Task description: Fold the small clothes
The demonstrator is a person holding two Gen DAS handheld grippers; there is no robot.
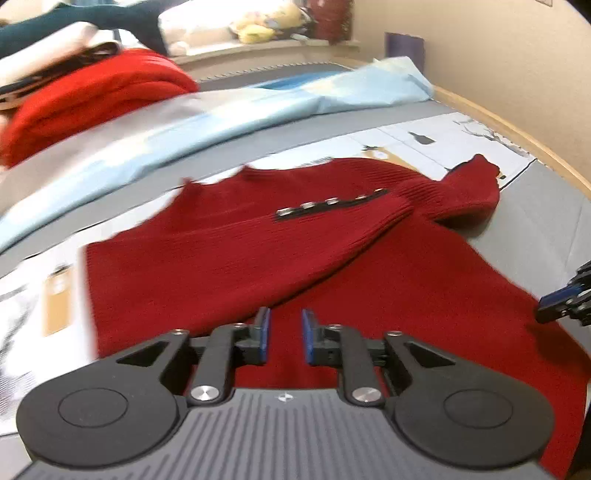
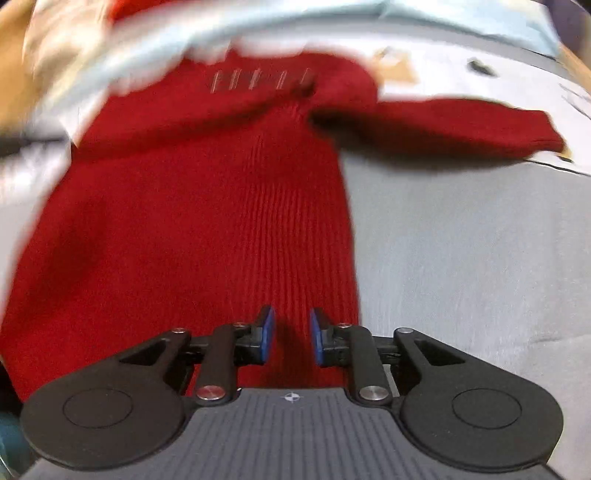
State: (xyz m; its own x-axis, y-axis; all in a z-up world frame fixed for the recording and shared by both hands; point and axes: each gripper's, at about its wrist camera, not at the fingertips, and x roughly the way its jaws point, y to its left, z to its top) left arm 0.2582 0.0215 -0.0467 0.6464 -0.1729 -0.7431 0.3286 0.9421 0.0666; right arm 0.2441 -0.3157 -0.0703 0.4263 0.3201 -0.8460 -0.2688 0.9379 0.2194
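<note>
Sweater (image 1: 229, 254) lies spread under both parted hand-held grippers (image 1: 286, 334).

Bed (image 1: 524, 229): grey cover, with a wooden rim curving along the far edge.
Printed sheet (image 1: 436, 140): pale panel with small dark and tan pictures, lying flat on the bed.
Light blue cloth (image 1: 258, 110): long, rumpled, stretched across the bed behind the printed sheet.
Bright red knit (image 1: 92, 96): folded, thick, at the left of the bed, beside the blue cloth.
White and dark textiles (image 1: 55, 48): piled on the bright red knit.
Teal garment (image 1: 92, 22): draped at the top left.
Yellow plush toy (image 1: 258, 26): on a ledge behind the bed, blurred.
Wall (image 1: 498, 74): beige.
</note>
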